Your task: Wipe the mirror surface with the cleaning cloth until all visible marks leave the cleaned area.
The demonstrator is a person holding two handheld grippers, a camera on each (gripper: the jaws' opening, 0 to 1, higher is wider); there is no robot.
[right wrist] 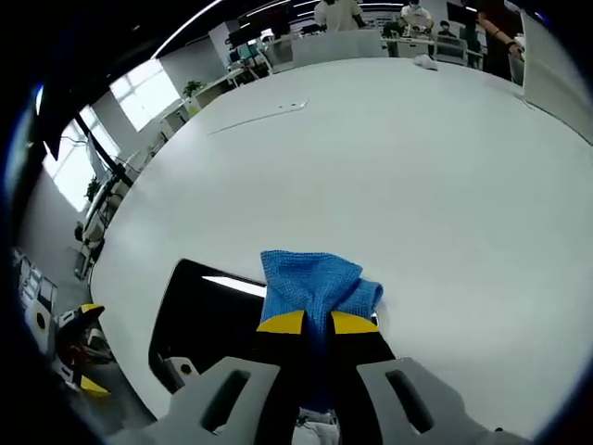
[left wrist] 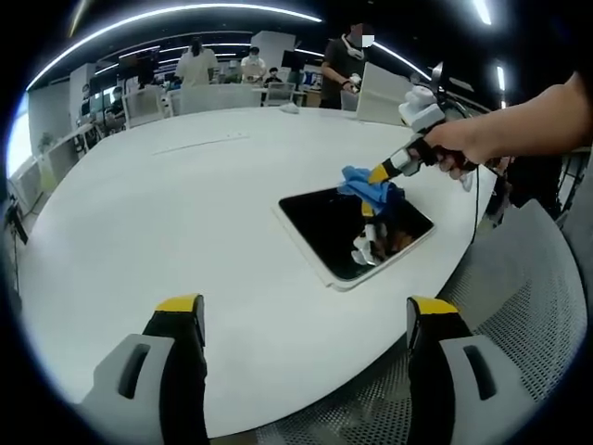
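A rectangular mirror (left wrist: 345, 234) with a white frame lies flat on the white table (left wrist: 185, 232); its dark glass reflects the gripper above it. A blue cleaning cloth (left wrist: 369, 187) rests on the mirror's far edge, with my right gripper (left wrist: 378, 174) shut on it, held by a person's hand. In the right gripper view the cloth (right wrist: 315, 283) sticks out from between the closed yellow-tipped jaws (right wrist: 317, 323), over the mirror (right wrist: 199, 311). My left gripper (left wrist: 306, 311) stands open above the table's near edge, apart from the mirror.
A grey mesh chair (left wrist: 519, 306) stands at the table's right edge. A thin cable (right wrist: 259, 116) lies on the far side of the table. Several people and desks stand beyond the table's far end.
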